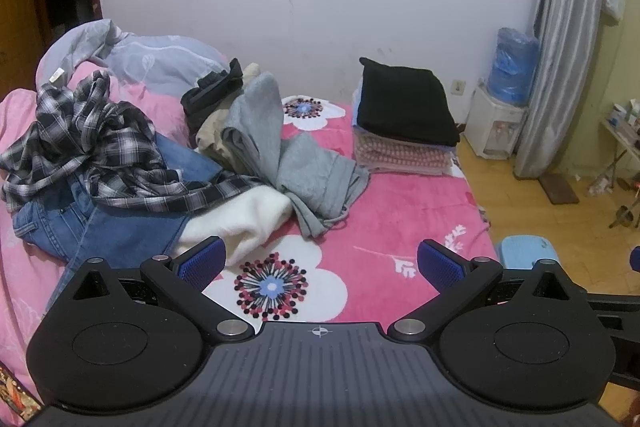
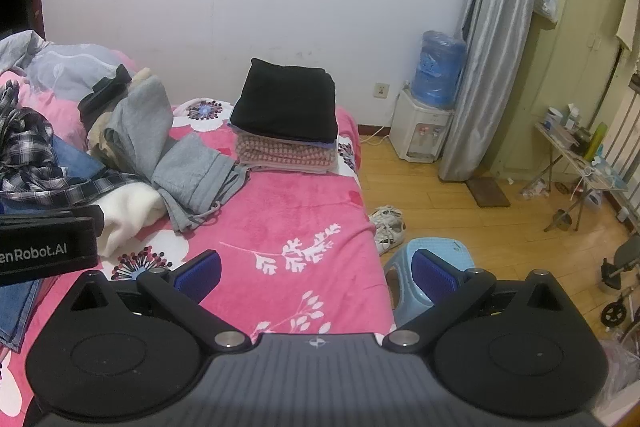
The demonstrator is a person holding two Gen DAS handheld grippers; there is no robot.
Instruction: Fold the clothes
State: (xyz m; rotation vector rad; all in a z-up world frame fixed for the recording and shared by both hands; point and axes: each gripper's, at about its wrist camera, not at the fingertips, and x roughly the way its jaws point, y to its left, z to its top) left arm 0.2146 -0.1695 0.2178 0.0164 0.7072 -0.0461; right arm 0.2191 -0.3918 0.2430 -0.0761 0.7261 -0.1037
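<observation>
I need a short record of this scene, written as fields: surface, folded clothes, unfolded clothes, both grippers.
surface: bed with pink flowered blanket
folded: stack at far right corner, black garment on top
unfolded: plaid shirt, jeans, white garment, grey garment, heaped at left
left gripper: open, empty, above blanket
right gripper: open, empty, over bed edge

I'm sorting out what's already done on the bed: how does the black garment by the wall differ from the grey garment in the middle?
The black garment is folded into a neat flat rectangle; the grey garment lies crumpled and twisted. The black one tops a folded stack; the grey one rests on the pink blanket, leaning against the unfolded heap. Both lie on the bed, and neither open gripper touches them.
</observation>
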